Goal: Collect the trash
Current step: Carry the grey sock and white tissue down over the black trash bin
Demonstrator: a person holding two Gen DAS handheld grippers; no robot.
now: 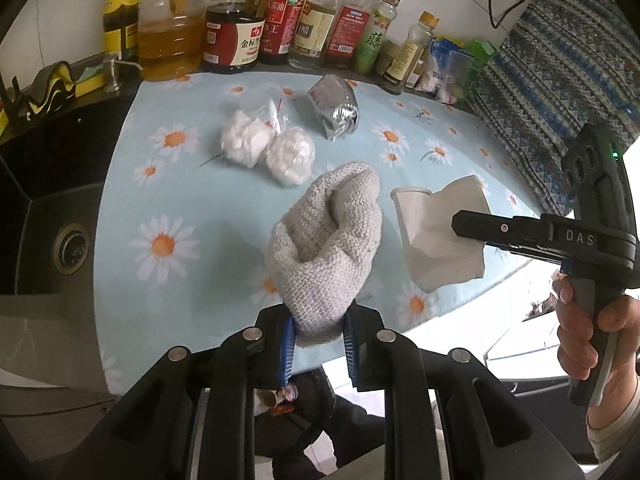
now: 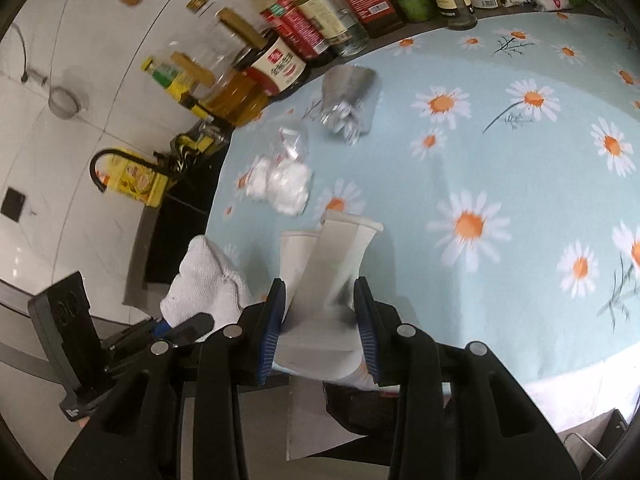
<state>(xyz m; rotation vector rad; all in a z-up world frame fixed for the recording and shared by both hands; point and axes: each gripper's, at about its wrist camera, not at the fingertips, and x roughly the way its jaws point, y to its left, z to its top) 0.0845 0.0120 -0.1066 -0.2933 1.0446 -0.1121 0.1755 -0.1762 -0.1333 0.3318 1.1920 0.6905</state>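
Note:
My left gripper is shut on a grey knitted glove and holds it above the daisy-print tablecloth. My right gripper is shut on a crushed white paper cup, also held above the cloth; it shows at the right of the left wrist view. The glove also shows in the right wrist view. On the cloth lie a clear bag of white cotton balls and a crumpled silver foil packet, both beyond the grippers.
A row of oil and sauce bottles stands along the back wall. A dark sink lies left of the cloth. A blue patterned fabric hangs at the right. The table's front edge is just below both grippers.

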